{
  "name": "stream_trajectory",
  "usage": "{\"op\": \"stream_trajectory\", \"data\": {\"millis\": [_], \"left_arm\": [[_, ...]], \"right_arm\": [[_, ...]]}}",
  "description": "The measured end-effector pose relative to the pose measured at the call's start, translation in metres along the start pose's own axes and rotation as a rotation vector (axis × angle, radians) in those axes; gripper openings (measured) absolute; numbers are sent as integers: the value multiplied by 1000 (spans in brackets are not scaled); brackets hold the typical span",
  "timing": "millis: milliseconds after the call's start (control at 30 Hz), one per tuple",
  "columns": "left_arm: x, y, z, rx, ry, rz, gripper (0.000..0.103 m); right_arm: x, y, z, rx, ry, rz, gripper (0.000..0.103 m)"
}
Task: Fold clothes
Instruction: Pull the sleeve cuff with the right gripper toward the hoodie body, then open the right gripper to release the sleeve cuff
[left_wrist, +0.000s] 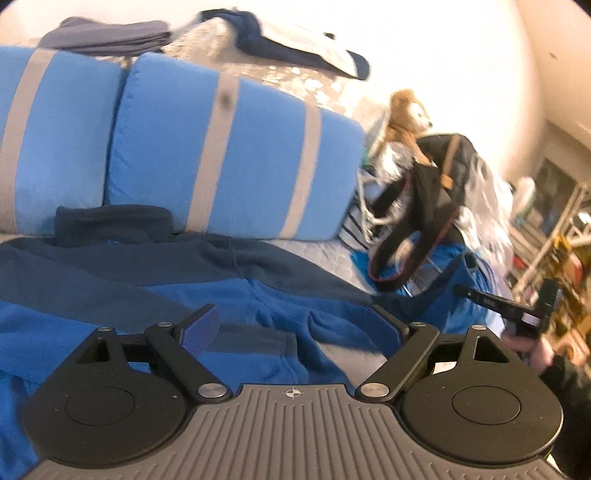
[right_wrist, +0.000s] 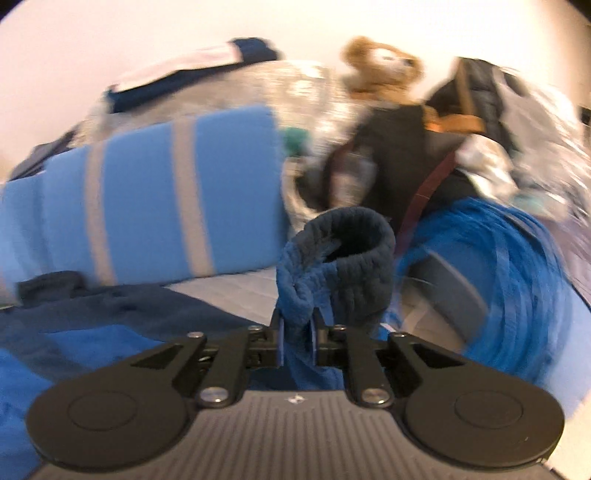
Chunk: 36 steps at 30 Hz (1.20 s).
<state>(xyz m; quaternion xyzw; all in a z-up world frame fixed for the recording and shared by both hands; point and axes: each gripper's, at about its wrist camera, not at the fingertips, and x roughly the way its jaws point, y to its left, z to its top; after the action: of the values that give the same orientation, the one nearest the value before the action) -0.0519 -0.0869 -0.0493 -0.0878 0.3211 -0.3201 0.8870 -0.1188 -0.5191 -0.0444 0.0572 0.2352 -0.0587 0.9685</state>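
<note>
A blue fleece top with navy panels (left_wrist: 207, 273) lies spread on the grey bed cover (left_wrist: 314, 245), its navy collar toward the pillows. My left gripper (left_wrist: 295, 321) hovers just above the top's middle, jaws wide open with nothing between them. In the right wrist view my right gripper (right_wrist: 296, 325) is shut on the blue sleeve just below its navy cuff (right_wrist: 354, 258); the cuff stands up beyond the fingertips, lifted off the bed. The rest of the top (right_wrist: 92, 332) lies at lower left. The right gripper's body, held by a hand, shows at the left wrist view's right edge (left_wrist: 513, 310).
Two light-blue pillows with grey stripes (left_wrist: 229, 147) stand behind the top. Folded dark clothes (left_wrist: 110, 35) rest on bedding above them. A teddy bear (left_wrist: 406, 118), a black bag (left_wrist: 436, 184) and a blue bundle (right_wrist: 498, 277) crowd the right side. Shelving (left_wrist: 554, 240) stands far right.
</note>
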Motion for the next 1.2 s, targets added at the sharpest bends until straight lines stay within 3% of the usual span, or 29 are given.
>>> {"op": "stream_trajectory", "data": {"millis": [300,533,733,800,867,967,1200], "left_arm": [[25,60,-27,-228,-25,-36,87],[22,106,-37,-448,-36,-56,87],[16,117,-35,-501,-64,-24,87],[17,119,-37,-511,-51,-26,87],[17,121,-38,-517,-39,-30,87],[18,121,-39,-518,-31,-25,87],[20,119,-39,-523,-12,-35,87]], "right_arm": [[27,125,45,-125,92,226,13],[70,227,29,-266,196,345,12],[94,293,-4,-370,300,463,13],[94,312,-18,-434,348,519,23],[92,323,-27,-508,375,553,56],[83,325,-33,-606,378,633,80],[75,309,-48,-865,380,665,78]]}}
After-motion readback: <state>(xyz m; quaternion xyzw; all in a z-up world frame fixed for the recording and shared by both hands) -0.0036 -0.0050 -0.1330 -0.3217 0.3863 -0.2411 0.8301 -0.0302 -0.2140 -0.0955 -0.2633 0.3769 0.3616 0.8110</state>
